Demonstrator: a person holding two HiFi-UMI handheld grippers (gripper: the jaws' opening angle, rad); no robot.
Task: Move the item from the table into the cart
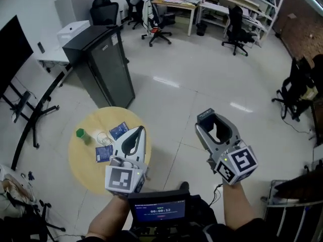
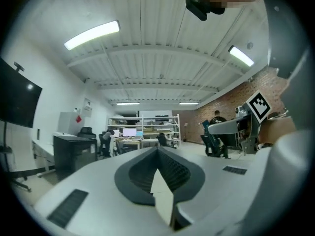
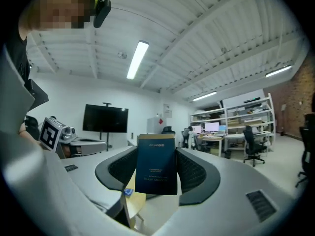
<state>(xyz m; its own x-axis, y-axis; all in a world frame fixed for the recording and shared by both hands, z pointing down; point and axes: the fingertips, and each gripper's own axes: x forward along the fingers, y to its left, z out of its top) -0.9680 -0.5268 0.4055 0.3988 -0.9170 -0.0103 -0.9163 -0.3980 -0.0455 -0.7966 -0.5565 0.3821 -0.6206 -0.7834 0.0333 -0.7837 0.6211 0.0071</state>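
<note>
The right gripper (image 3: 156, 150) is pinching a dark blue, gold-topped cardboard box (image 3: 156, 170), so it is mid-carry. The left gripper (image 2: 158, 151), its fingers pressed together, is holding nothing. Next, the right gripper needs to reach the cart and release the box.

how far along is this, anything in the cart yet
Done: the dark blue box is off the round table, clamped in the right gripper.
In hand: that box, held clear of the table. The left gripper is shut and empty.
Left: setting the box in the cart, which no view clearly shows, then the green item and blue packets lying on the table.
</note>
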